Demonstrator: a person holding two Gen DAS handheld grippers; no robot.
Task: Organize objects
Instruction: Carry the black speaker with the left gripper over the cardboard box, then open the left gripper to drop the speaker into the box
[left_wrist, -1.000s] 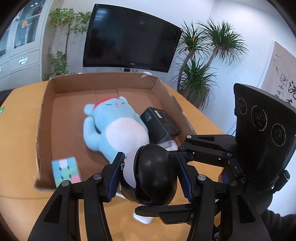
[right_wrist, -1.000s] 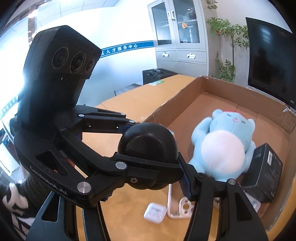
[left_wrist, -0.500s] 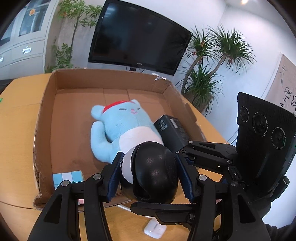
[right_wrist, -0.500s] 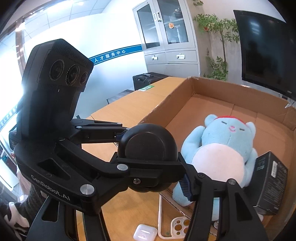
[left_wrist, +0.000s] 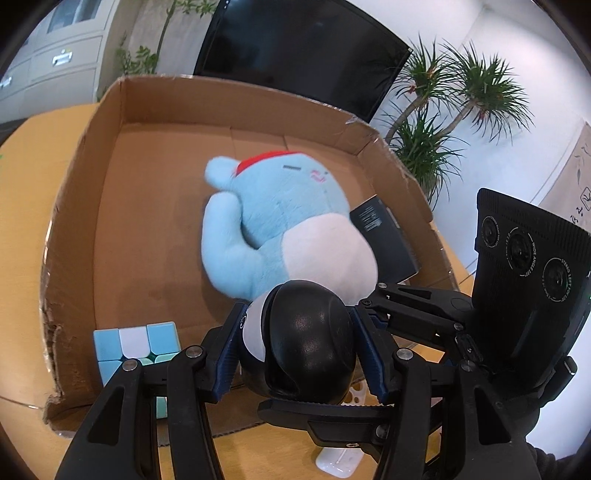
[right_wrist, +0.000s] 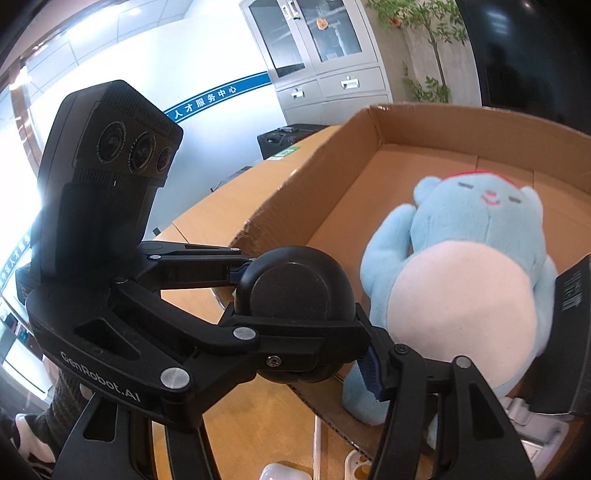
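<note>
A black round object with a white patch (left_wrist: 306, 332) (right_wrist: 291, 291) hangs over the near edge of a cardboard box (left_wrist: 229, 96) (right_wrist: 295, 199). My left gripper (left_wrist: 295, 343) is shut on its left and right sides, blue pads pressed against it. My right gripper (right_wrist: 295, 350) grips the same object crosswise, one finger above it and one below in the left wrist view. Inside the box lie a blue plush toy (left_wrist: 280, 214) (right_wrist: 461, 277), a black carton (left_wrist: 384, 236) (right_wrist: 576, 332) and a pastel puzzle cube (left_wrist: 136, 343).
The box sits on a wooden table (left_wrist: 22, 258). A white earbud case (left_wrist: 340, 459) (right_wrist: 284, 472) and a clear phone case (right_wrist: 358, 465) lie on the table under the grippers. A TV (left_wrist: 295, 48) and potted plants (left_wrist: 436, 122) stand behind the box.
Both grippers have carried the black object forward and down toward the box. The plush and the cube now look larger and closer. Neither grip has changed.
</note>
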